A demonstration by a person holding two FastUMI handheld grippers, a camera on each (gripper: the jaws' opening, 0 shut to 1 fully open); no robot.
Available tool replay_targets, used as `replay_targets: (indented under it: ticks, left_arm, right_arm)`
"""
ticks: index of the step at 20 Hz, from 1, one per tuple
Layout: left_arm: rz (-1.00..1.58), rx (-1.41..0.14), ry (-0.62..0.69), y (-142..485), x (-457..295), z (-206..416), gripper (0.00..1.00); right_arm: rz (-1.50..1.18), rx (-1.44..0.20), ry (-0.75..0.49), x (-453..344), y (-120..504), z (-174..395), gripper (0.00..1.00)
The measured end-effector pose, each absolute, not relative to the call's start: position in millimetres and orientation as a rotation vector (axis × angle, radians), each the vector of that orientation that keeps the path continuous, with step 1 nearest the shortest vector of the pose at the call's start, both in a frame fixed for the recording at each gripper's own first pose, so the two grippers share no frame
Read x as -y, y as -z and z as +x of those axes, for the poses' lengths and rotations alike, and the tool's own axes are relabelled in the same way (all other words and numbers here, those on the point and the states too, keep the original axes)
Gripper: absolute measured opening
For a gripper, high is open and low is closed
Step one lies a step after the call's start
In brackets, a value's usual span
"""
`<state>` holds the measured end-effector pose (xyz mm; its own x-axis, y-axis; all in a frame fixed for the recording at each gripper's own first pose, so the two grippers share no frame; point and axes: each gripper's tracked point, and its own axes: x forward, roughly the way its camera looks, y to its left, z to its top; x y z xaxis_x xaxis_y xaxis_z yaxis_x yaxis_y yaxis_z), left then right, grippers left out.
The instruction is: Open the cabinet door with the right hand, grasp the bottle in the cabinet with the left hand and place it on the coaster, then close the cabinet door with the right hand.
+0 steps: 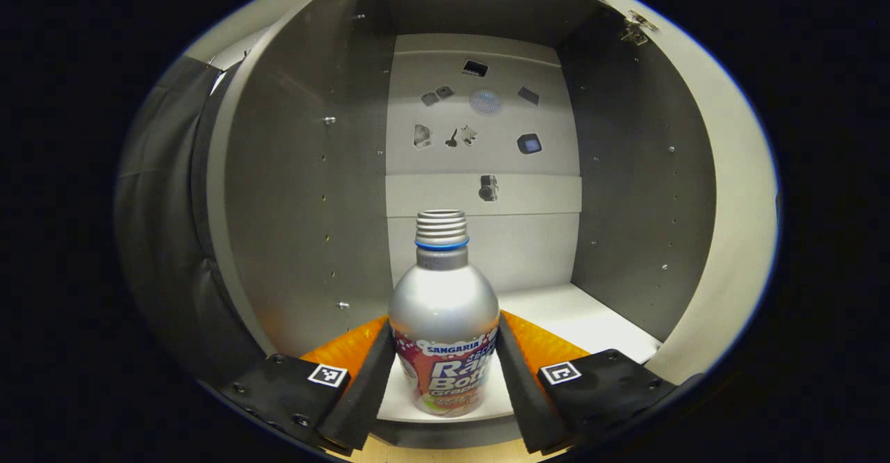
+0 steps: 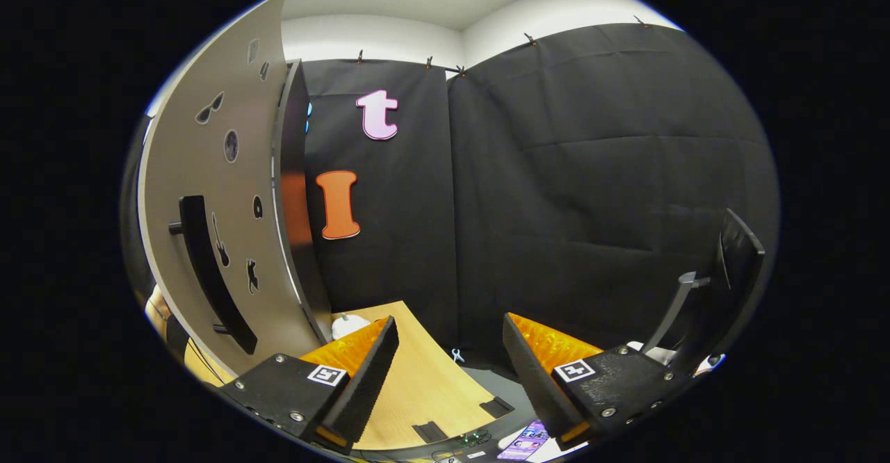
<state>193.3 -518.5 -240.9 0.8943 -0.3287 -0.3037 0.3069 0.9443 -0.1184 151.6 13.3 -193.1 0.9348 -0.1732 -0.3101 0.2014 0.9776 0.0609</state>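
Inside the open cabinet (image 1: 480, 136), a silver bottle (image 1: 443, 310) stands upright on the white bottom shelf (image 1: 577, 317), near its front edge. It has no cap; its threaded neck with a blue ring rises toward the back panel. The left gripper (image 1: 445, 372) has its fingers on either side of the bottle's lower body, each pressed against the printed label, so it is clamped on the bottle. Around the bottle the shelf is bare. Small dark stickers (image 1: 480, 101) dot the back panel, and rows of shelf-pin holes run down both grey side walls. A hinge (image 1: 636, 28) sits at the upper right of the cabinet frame.

In the right gripper view, the right gripper (image 2: 445, 372) holds nothing, its fingers spread wide apart. The cabinet door (image 2: 222, 206) stands open just to its left, with a long dark handle (image 2: 208, 268) and more small stickers on its face. Below the fingers lies a wooden tabletop (image 2: 417, 386), with a phone (image 2: 525, 441) at its near edge. A dark monitor (image 2: 730, 268) on a stand is seen edge-on at the far right, against the black cloth wall.
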Motion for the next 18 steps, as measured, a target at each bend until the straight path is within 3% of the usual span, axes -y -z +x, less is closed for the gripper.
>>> replay_targets:
  ticks: [7, 17, 18]
  left_arm:
    - [-0.065, -0.278, 0.35, 207, 490, 148, 0.85]
    - [-0.032, -0.268, 0.263, 208, 403, 82, 0.85]
    - [-0.03, -0.272, 0.253, 211, 394, 77, 0.86]
  right_arm:
    - [0.1, -0.3, 0.135, -24, 190, 154, 0.93]
    - [0.099, -0.299, 0.043, -42, 188, 153, 0.93]
    - [0.098, -0.299, 0.037, -42, 188, 153, 0.99]
